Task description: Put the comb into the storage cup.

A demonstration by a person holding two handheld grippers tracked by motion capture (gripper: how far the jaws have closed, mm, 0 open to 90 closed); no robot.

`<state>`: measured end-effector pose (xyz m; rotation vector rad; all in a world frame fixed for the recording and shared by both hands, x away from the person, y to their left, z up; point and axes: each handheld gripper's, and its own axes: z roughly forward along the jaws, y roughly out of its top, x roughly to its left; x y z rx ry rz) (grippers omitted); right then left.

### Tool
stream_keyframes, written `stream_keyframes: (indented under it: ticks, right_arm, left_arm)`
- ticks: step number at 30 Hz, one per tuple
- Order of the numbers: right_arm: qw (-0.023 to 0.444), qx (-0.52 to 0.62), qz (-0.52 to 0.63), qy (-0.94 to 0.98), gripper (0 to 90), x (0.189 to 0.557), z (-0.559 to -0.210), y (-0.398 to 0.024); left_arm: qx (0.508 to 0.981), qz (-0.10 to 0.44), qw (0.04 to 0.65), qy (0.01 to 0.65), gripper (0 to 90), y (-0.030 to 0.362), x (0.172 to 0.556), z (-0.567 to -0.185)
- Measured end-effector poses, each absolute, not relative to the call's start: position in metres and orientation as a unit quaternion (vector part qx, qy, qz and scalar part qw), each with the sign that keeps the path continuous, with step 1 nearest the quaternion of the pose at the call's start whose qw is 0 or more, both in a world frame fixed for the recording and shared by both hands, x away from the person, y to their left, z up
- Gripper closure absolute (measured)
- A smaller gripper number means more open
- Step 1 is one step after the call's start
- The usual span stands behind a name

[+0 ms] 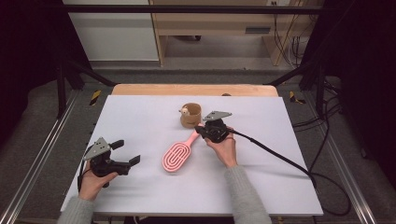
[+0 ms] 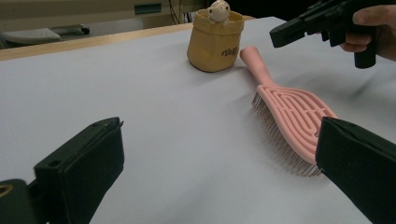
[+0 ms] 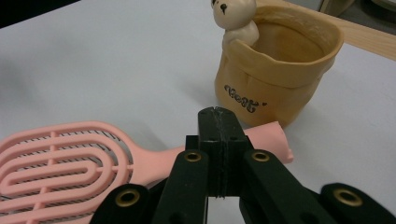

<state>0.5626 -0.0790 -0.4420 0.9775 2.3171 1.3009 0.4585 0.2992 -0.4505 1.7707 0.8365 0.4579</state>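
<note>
The pink hairbrush (image 1: 178,154) lay bristles down on the white table (image 1: 140,112), its handle tip just beside the tan cup (image 1: 190,115) and its slotted head running back from the cup toward the person. Over that handle end hung the right gripper (image 3: 219,122), its two black jaws pressed flat together with nothing between them; in the right gripper view the closed tips sat above the handle, and I could not tell whether they touched it. My guess was that they were poised there because the handle was the easy place to take hold, and would have to open before they could grip it. The hand behind the right gripper came in from the person's side of the cup, with a black cable (image 1: 280,156) trailing away across the table.

The left gripper (image 1: 126,153) waited well apart from the cup, past the brush head, jaws spread wide and empty, and aimed toward the brush as if ready to steady or receive it.

The cup itself was shaped like a soft, rolled-down sack, with a small cream bear figure (image 3: 233,18) clinging to its rim. Dark lettering (image 3: 243,100) curved across its front; it looked like a short word, perhaps "Bear", but it was too stylised for me to be sure.
</note>
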Motion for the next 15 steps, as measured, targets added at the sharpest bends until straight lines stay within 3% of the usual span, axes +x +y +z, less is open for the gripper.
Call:
stream_keyframes:
  ticks: [15]
  right_arm:
    - [0.160, 0.341, 0.443, 0.814, 90.0, 0.577, -0.452, -0.065]
  left_arm:
    - [0.742, 0.192, 0.537, 0.352, 1.0, 0.300, 0.459, -0.451]
